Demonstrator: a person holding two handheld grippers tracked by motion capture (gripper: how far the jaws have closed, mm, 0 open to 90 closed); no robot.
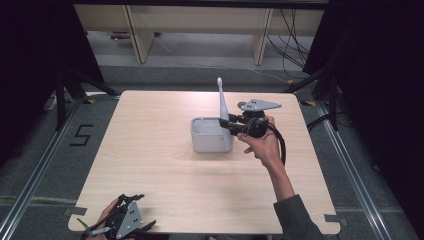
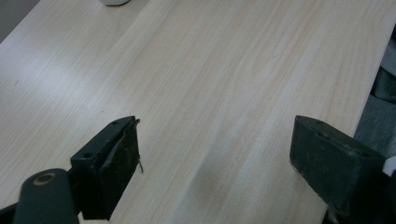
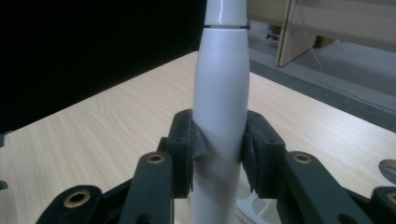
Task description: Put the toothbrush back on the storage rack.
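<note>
Table (image 1: 165, 190): light wood, square-ish, most of the top bare.

Holder (image 1: 211, 135): grey box near table centre, slightly right, open top with compartments. In right gripper view a corner of it sits just below the jaws (image 3: 254, 205).

Toothbrush (image 1: 223, 107): white, electric type, upright with a slight tilt, head at top, thin neck above a thick handle. Lower end at the holder's right-hand compartment; cannot tell whether it rests inside or hangs just above. In right gripper view the handle (image 3: 220, 93) runs vertically through centre frame, dark ring at the top of the handle.

Right gripper (image 1: 231, 126): reaching in level from the right, held by hand (image 1: 262, 145), grey plate on top, cable looping down behind the wrist. Jaws pinching the toothbrush handle on its lower part, one pad (image 3: 198, 142) pressed to each flank, handle centred between them, rubber visibly squashed against it. Handle extends well above the pads and a little below.

Left gripper (image 1: 131, 216): at near-left table edge, well apart from holder and toothbrush. Jaws spread wide over bare wood, nothing between the pads (image 2: 119, 163).
</note>
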